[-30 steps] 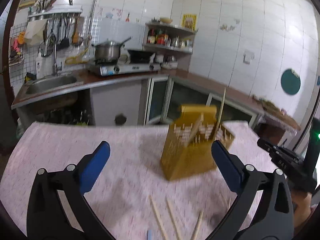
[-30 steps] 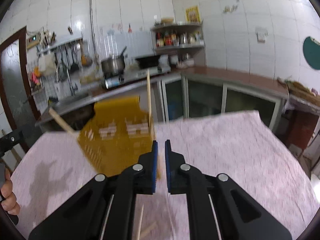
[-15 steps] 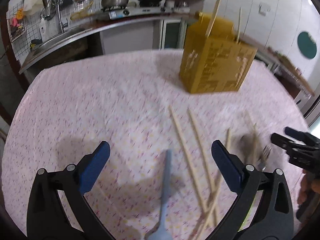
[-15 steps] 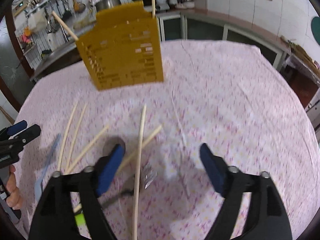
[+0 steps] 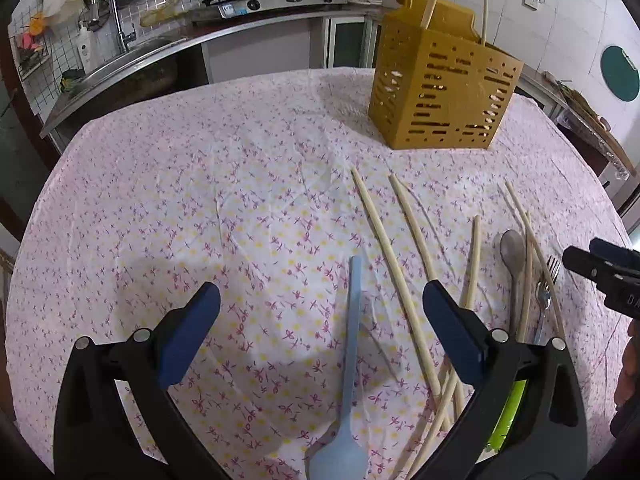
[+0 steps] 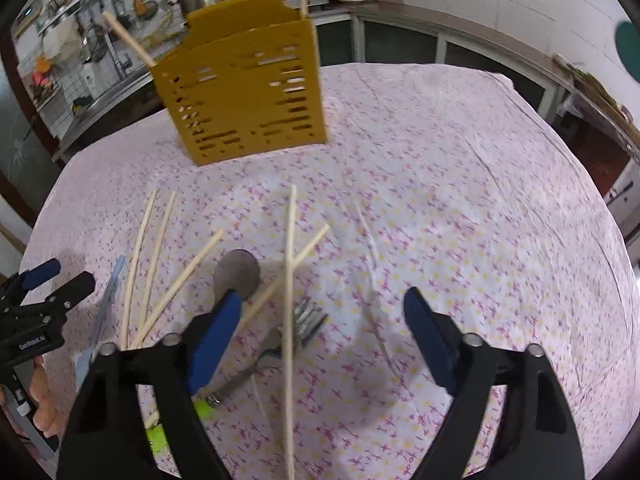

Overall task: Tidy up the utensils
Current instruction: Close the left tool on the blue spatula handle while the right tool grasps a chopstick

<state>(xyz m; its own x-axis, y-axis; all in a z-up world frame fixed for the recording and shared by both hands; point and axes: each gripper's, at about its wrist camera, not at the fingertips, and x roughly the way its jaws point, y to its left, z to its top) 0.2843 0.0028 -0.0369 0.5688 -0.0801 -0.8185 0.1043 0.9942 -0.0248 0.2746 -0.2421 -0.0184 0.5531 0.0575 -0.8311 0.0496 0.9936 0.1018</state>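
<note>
Left gripper [image 5: 320,320]: released, jaws wide, nothing between the pads; it hangs tilted down over the blue spoon [image 5: 352,360], whose handle runs up between the fingers.
Right gripper [image 6: 320,328]: released; its jaws have just been closing a little from their widest; a long chopstick [image 6: 290,300] and the fork [image 6: 306,320] lie on the cloth between them, untouched by the pads.
Holder [image 6: 244,92]: yellow slotted utensil box, upright at the far side of the table [image 6: 460,200]; two chopsticks already stand in it.
Loose utensils: several chopsticks fanned and crossing one another near the metal spoon [image 6: 236,272]; a green-handled piece [image 6: 158,438] partly hidden under the right gripper.
Step in hand: likely choosing the next piece to lift.
Risk, crossed sticks: closing on one chopstick could drag or flick its neighbours, since they overlap.
Risk, double pick: fork and chopstick lie together, so the right pads may catch both, or pinch the stick off centre so it swings.
Risk, cloth: thin sticks lie flat; pads coming in low may bunch the tablecloth instead.
Risk, crowding: the two grippers work close together and could collide.
</note>
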